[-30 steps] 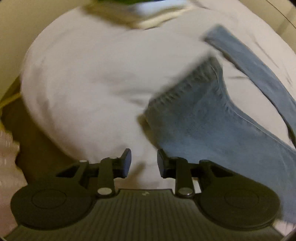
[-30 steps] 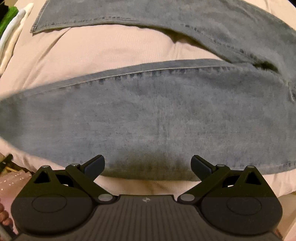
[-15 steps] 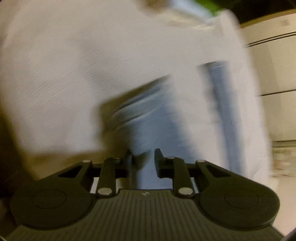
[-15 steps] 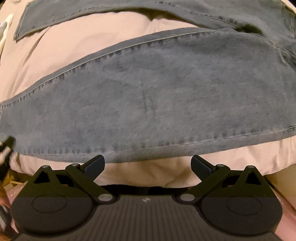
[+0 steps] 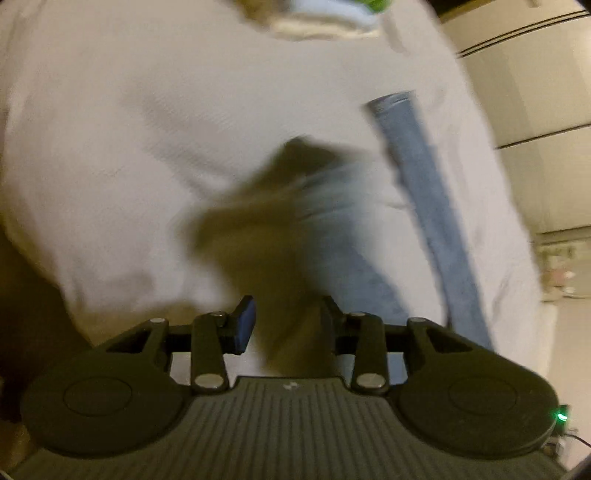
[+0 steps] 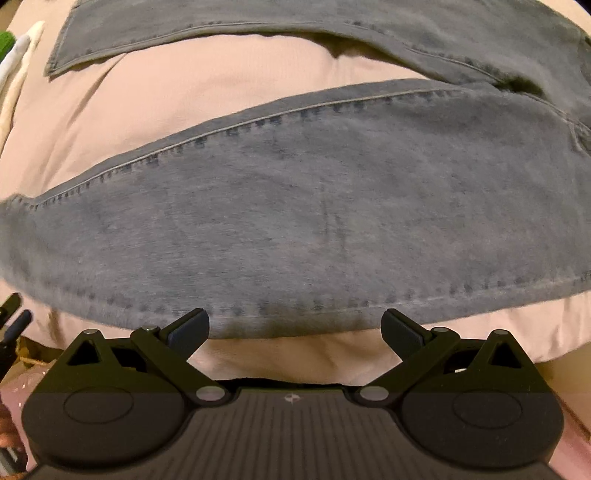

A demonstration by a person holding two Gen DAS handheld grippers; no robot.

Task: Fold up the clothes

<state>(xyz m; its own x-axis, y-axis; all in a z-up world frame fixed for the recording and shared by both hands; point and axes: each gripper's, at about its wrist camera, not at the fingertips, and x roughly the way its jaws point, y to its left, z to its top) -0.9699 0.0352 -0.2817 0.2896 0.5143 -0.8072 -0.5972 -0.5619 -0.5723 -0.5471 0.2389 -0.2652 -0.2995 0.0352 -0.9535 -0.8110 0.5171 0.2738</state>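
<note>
Denim-blue jeans (image 6: pixel 295 221) lie spread on a pale bedcover (image 6: pixel 184 92); right gripper (image 6: pixel 295 328) gapes empty at six o'clock, likely poised for the hem; left gripper (image 5: pixel 286 321) is opening, its contents too blurred to tell.

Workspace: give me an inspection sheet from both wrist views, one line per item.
Surface: pale padded bedding, lightly wrinkled.
Job's things: blue jeans lie spread out, both legs apart, not yet folded.
Clutter: stacked white and green cloth at the far edge, blurred.
Grippers: right gripper open, empty, at the near hem; left gripper opening, blurred denim in front, grip unclear.
Cables: nothing seen for certain.
Surroundings: pale panelled wall; pink item below the bedding.
</note>
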